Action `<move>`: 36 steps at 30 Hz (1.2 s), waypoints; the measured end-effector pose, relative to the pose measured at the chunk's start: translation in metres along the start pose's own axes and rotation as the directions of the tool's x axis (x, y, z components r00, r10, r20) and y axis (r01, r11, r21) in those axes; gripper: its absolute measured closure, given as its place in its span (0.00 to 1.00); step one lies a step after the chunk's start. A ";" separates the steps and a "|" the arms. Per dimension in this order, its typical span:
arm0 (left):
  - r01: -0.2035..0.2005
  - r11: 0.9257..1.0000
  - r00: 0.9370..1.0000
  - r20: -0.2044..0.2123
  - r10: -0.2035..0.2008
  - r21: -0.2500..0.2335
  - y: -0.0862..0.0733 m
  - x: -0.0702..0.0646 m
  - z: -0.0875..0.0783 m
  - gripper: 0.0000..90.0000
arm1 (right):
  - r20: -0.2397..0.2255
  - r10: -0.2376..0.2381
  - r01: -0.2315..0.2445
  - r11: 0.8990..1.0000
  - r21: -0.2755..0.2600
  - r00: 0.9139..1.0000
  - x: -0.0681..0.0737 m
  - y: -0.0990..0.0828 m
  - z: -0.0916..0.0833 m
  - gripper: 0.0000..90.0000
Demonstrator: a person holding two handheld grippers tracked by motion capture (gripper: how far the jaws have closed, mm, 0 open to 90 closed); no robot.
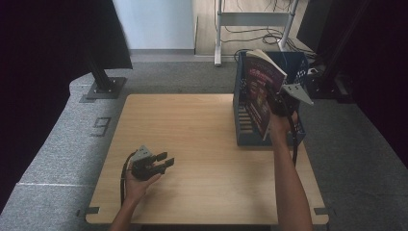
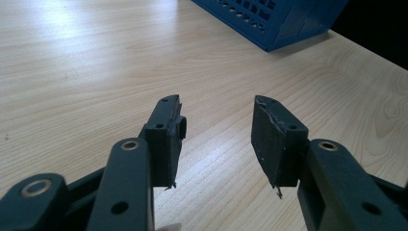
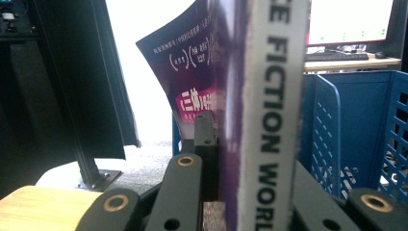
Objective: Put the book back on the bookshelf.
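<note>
Book (image 1: 262, 91) stands upright over the blue basket (image 1: 298, 130), clamped in the right gripper (image 1: 278, 107); left gripper (image 1: 163, 161), half open and empty, rests well left of the basket.

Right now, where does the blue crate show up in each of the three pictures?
High view: the blue crate stands at the table's far right, around the book held by the right gripper.
Left gripper view: its corner sits at top right.
Right gripper view: its walls rise at right, behind the book's spine.
Shared landmark: the wooden table.
</note>
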State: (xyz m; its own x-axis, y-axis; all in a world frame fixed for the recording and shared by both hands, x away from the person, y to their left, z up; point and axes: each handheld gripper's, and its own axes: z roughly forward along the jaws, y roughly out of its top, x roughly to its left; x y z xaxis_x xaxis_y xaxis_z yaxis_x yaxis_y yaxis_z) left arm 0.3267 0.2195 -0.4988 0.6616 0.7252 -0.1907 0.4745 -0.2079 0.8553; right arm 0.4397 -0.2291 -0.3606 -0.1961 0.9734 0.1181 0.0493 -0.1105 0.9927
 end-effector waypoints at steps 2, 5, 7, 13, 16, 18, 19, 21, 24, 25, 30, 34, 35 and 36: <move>0.001 1.000 1.000 0.002 -0.001 -0.001 0.000 0.000 0.000 0.60 | 0.004 0.001 -0.001 1.000 -0.002 1.000 0.000 0.000 0.001 0.91; 0.001 1.000 1.000 0.002 -0.001 -0.001 0.000 0.000 -0.001 0.60 | 0.010 0.003 -0.003 1.000 -0.002 1.000 0.000 0.000 0.005 0.91; 0.002 1.000 1.000 0.002 -0.002 -0.001 0.000 0.001 -0.001 0.60 | 0.010 0.002 -0.002 1.000 0.000 1.000 -0.001 -0.001 0.007 0.91; 0.009 1.000 1.000 0.000 -0.009 -0.006 0.000 0.002 -0.002 0.60 | 0.017 0.013 -0.013 1.000 -0.005 1.000 -0.002 -0.004 0.013 0.91; 0.008 1.000 1.000 0.000 -0.008 -0.004 0.000 0.003 -0.003 0.60 | 0.022 0.022 -0.022 1.000 -0.010 1.000 -0.004 -0.004 0.015 0.91; 0.005 1.000 1.000 0.001 -0.005 -0.003 0.000 0.003 -0.003 0.60 | 0.026 0.028 -0.028 1.000 -0.011 0.999 -0.005 -0.003 0.017 0.91; 0.006 1.000 1.000 0.001 -0.006 -0.004 0.000 0.003 -0.003 0.60 | 0.028 0.029 -0.029 1.000 -0.013 0.999 -0.005 -0.003 0.018 0.91; 0.007 1.000 1.000 0.002 -0.007 -0.005 0.000 0.003 -0.003 0.60 | 0.032 0.030 -0.029 0.999 -0.017 0.999 -0.006 -0.003 0.020 0.91; 0.007 1.000 1.000 0.001 -0.007 -0.002 -0.001 0.004 -0.003 0.60 | 0.037 0.025 -0.024 1.000 -0.015 0.999 -0.007 -0.005 0.023 0.91; 0.007 1.000 1.000 0.000 -0.007 -0.003 -0.001 0.004 -0.003 0.60 | 0.038 0.022 -0.021 1.000 -0.015 0.999 -0.007 -0.006 0.024 0.91; 0.012 1.000 1.000 -0.005 -0.012 0.001 -0.002 0.004 -0.001 0.60 | 0.043 0.021 -0.020 1.000 -0.020 0.999 -0.009 -0.008 0.027 0.91; 0.018 1.000 1.000 -0.011 -0.018 0.018 -0.004 0.005 0.002 0.58 | 0.047 0.018 -0.017 1.000 -0.014 0.999 -0.009 -0.009 0.030 0.91; 0.018 1.000 1.000 -0.012 -0.018 0.020 -0.004 0.005 0.002 0.58 | 0.047 0.014 -0.014 1.000 -0.012 0.999 -0.008 -0.009 0.031 0.91; 0.019 1.000 1.000 -0.015 -0.018 0.021 -0.005 0.005 0.002 0.57 | 0.047 0.013 -0.012 1.000 -0.012 0.999 -0.008 -0.009 0.032 0.91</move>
State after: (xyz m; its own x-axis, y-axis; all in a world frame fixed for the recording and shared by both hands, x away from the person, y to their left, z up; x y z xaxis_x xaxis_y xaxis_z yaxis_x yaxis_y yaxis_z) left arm 0.3295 0.2229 -0.5049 0.6439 0.7388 -0.1989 0.4986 -0.2080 0.8415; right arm 0.4721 -0.2291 -0.3712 -0.1489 0.9804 0.1293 0.0403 -0.1247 0.9914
